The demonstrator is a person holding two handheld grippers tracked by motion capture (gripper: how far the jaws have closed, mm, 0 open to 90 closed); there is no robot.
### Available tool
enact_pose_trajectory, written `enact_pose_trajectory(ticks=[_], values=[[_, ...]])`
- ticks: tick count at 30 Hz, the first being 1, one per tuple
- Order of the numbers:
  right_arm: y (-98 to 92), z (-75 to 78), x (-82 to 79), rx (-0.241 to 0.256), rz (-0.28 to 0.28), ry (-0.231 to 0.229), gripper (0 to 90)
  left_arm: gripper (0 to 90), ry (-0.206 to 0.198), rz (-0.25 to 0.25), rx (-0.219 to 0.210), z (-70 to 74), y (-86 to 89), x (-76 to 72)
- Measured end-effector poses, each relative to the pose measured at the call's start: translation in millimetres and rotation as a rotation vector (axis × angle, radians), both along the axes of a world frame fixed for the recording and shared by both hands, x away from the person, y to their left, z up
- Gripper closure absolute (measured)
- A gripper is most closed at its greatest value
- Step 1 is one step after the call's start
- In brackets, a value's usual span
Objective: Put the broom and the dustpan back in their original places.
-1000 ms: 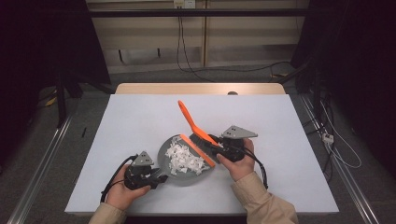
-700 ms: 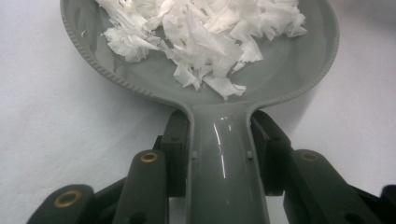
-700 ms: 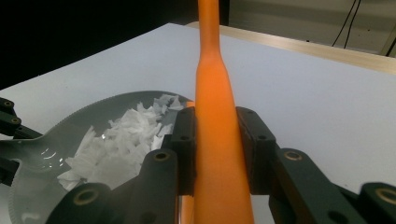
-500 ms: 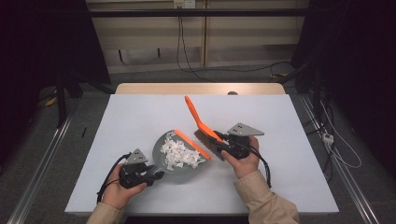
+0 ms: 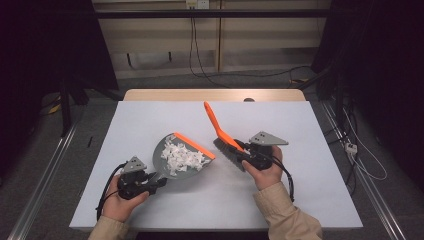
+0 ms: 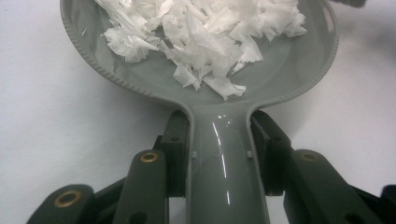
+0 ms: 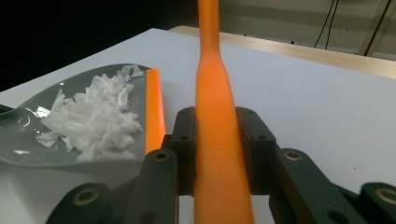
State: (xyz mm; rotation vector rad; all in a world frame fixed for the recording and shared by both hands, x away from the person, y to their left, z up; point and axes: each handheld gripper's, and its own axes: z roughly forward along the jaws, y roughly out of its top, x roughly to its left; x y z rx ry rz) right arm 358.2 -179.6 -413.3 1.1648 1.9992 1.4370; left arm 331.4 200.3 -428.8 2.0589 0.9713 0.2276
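Toward the near edge of the desk point(image 5: 310, 130), the left gripper point(image 5: 141, 180) has its jaws closed tight on the grey handle of the dustpan point(image 5: 180, 161), which sits flat with a heap of white paper scraps point(image 5: 184, 155) piled inside it. Just to its right, the right gripper point(image 5: 251, 156) has its jaws clamped around the orange brush point(image 5: 220, 131), bristles down beside the pan's orange lip. The desk around them looks clear of scraps, so I'd judge the sweeping is done and only the emptying remains.

white table point(image 5: 150, 120), floor cables point(image 5: 205, 65)
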Motion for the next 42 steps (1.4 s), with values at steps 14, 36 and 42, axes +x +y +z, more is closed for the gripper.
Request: enact_pose_trajectory(ticks=[14,36,42], values=[[-46.9,1.4,-8.2,-0.005,-0.11,-0.007,71.0,62.8,0.006,0.141,-0.014,-0.5,22.6,8.3],[-123.4,-3.9,-30.4,-0.076,-0.35,0.002,70.8,62.8,0.055,0.315,0.034,-10.5,32.7,25.8],[-135.3,-7.2,-33.6,-0.136,-0.427,0.012,70.6,62.7,0.065,0.357,0.044,-12.5,32.0,32.3]])
